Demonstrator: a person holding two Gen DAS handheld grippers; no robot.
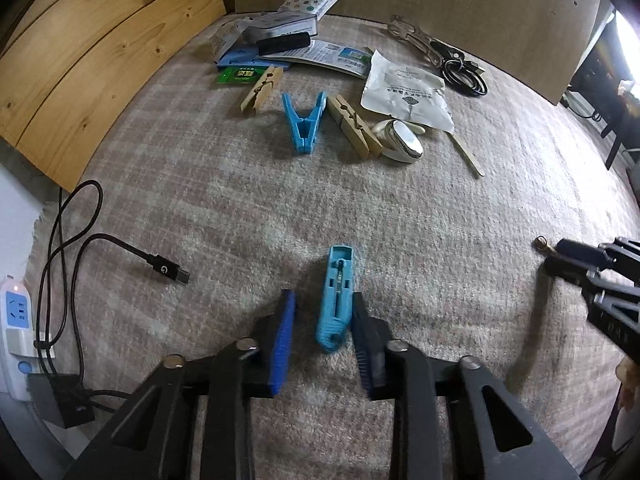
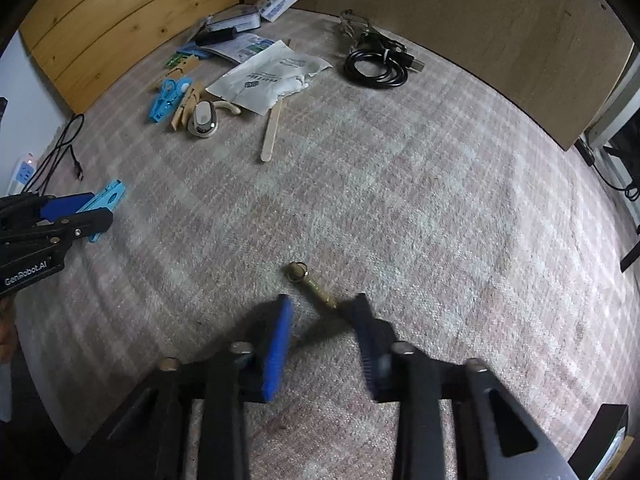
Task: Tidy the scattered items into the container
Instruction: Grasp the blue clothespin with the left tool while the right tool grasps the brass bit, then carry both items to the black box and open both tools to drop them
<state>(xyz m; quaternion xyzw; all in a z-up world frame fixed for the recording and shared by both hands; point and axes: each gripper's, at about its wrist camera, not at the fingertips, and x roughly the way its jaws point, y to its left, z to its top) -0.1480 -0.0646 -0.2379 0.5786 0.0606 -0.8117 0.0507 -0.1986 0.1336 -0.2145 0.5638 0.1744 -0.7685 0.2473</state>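
Note:
A light blue plastic clip (image 1: 335, 296) lies on the carpet between the fingers of my left gripper (image 1: 324, 304). The right pad touches its side, and a gap shows between it and the blue left pad (image 1: 285, 340), so the jaws stand open around it. A small brass piece with a ring (image 2: 316, 290) lies on the carpet in front of my right gripper (image 2: 322, 308). Its near end reaches the right fingertip (image 2: 362, 308); the left pad stays clear of it. Each gripper shows at the edge of the other's view: the right gripper (image 1: 576, 264) and the left gripper (image 2: 92, 216).
Farther back lie a blue clothes peg (image 1: 304, 126), wooden pegs (image 1: 354, 126), a white packet (image 1: 408, 92), a wooden stick (image 2: 271, 134), a coiled black cable (image 2: 378, 64) and small boxes (image 1: 280, 28). A charger cable (image 1: 168, 270) and power strip (image 1: 16, 320) sit left. Wooden boards (image 1: 100, 64) close the back.

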